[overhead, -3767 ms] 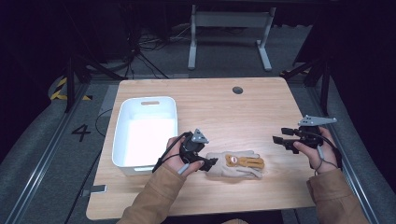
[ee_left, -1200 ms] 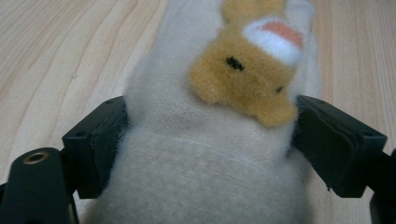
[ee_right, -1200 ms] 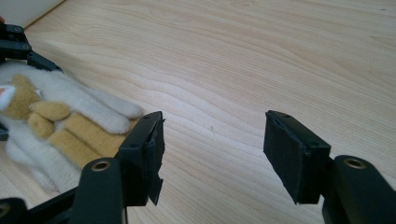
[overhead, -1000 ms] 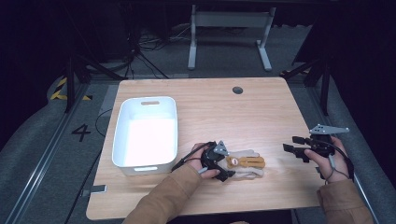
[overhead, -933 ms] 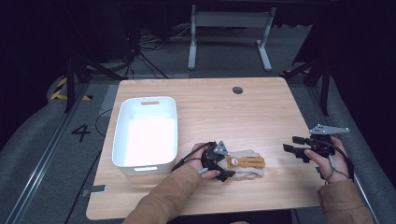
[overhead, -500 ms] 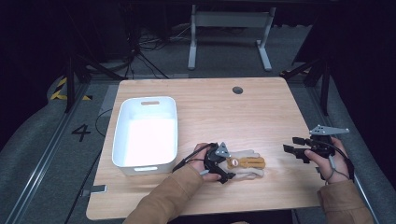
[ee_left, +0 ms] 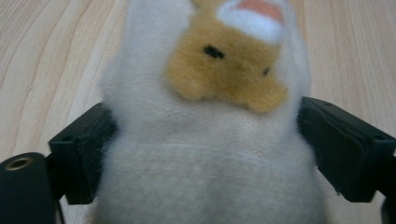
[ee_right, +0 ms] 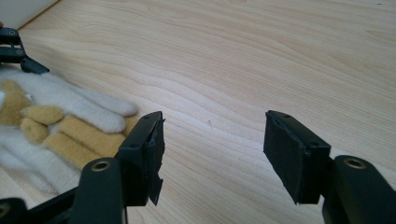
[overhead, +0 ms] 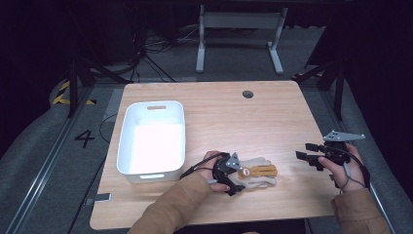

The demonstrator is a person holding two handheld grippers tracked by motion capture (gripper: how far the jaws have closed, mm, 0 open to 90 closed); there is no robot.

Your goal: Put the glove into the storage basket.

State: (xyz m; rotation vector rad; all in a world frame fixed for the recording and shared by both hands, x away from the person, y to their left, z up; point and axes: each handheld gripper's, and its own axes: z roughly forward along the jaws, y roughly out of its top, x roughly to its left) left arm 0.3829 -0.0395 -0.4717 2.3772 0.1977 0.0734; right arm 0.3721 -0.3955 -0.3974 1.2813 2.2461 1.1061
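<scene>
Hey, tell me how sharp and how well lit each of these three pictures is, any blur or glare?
High view: the pale wooden table is evenly lit, the surroundings fall into darkness, and the white plastic bin glares inside. Left gripper view: the cream and tan plush toy is so close it looks soft and blurred. Right gripper view: wood grain is crisp, and the near black tongs are slightly soft.

A fluffy white-and-tan glove (overhead: 254,173) lies flat on the worktop (overhead: 234,117) near its front edge, fingers pointing right, cuff toward the left.
</scene>
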